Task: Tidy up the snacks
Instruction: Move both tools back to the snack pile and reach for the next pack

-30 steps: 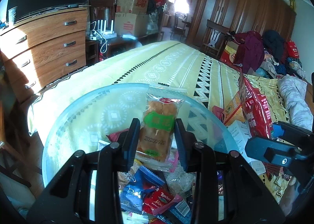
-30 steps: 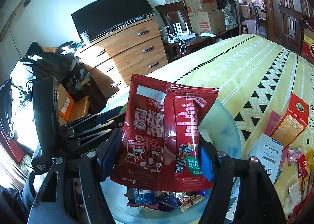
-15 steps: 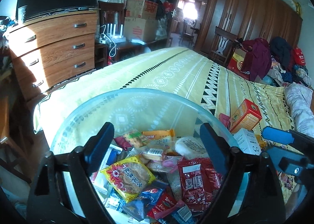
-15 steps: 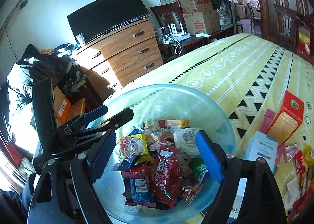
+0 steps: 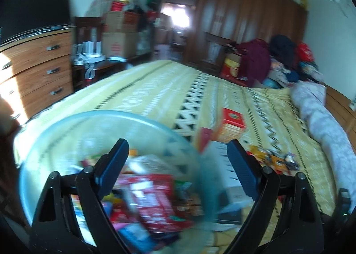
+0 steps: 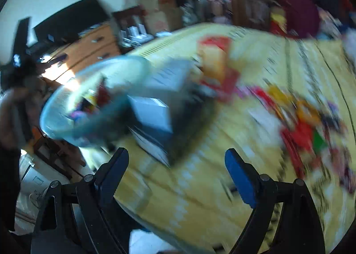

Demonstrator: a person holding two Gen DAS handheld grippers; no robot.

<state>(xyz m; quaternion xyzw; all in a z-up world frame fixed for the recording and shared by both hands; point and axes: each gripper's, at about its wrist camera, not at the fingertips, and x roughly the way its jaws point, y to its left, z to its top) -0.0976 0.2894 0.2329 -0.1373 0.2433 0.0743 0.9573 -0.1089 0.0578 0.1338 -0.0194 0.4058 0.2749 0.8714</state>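
A clear blue-tinted bowl (image 5: 55,129) full of snack packets (image 5: 153,196) sits on the yellow patterned bed at lower left. My left gripper (image 5: 178,165) is open and empty above the bowl's right side. In the blurred right wrist view the bowl (image 6: 66,102) lies at left. My right gripper (image 6: 176,169) is open and empty over the bedspread, apart from the bowl. Loose snack packets (image 6: 300,120) lie scattered on the bed to its right; they also show in the left wrist view (image 5: 273,160).
An orange-red box (image 5: 231,126) and a white box (image 5: 220,156) stand right of the bowl; the white box (image 6: 153,111) also shows beside it in the right wrist view. A wooden dresser (image 5: 33,71) stands left. Clothes (image 5: 278,60) pile up at the bed's far right.
Both grippers have let their packets drop into the bowl and stand open. Both have swung right, the right one away from the bowl toward the loose snacks.
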